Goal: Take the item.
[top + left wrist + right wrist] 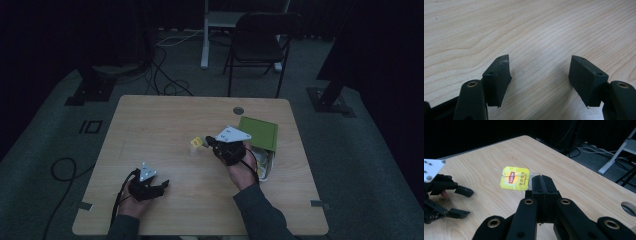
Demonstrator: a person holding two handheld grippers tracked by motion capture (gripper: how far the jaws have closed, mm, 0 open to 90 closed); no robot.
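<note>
Yellow tea tag at closed right gripper, raised

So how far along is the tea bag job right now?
Done: the green box lies on the table, a tea bag apparently out of it. In hand: the right gripper is shut by the yellow tag, seemingly on its string. Left: the left gripper waits open over bare wood; the bag is not yet put down.
</note>
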